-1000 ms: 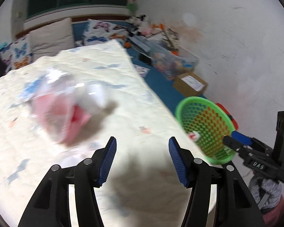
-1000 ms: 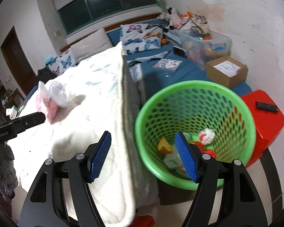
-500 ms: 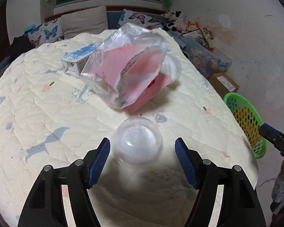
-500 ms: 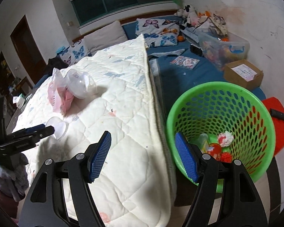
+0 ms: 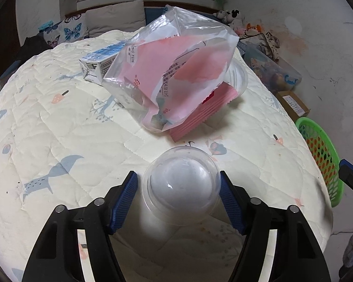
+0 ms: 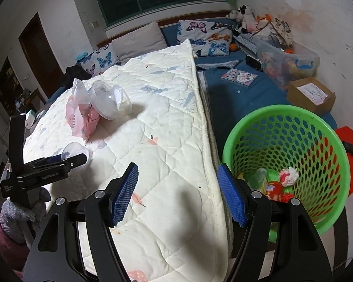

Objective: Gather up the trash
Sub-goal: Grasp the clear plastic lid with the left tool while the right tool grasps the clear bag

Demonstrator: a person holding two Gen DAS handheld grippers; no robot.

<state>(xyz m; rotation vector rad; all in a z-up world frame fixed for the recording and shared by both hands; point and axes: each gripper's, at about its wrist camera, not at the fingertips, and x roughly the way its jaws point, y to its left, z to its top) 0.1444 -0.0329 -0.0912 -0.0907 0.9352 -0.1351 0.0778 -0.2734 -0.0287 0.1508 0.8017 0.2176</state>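
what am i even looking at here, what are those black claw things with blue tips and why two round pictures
Those claws are handheld two-finger grippers, one in each of a person's hands, each with a fisheye camera looking along its fingers. One picture is from the left gripper, the other from the right gripper. On the quilt lie a clear dome lid, a clear plastic bag, a pink packet, a milk carton and a clear cup. The left gripper straddles the lid, open. The right is open and empty beside the green basket.
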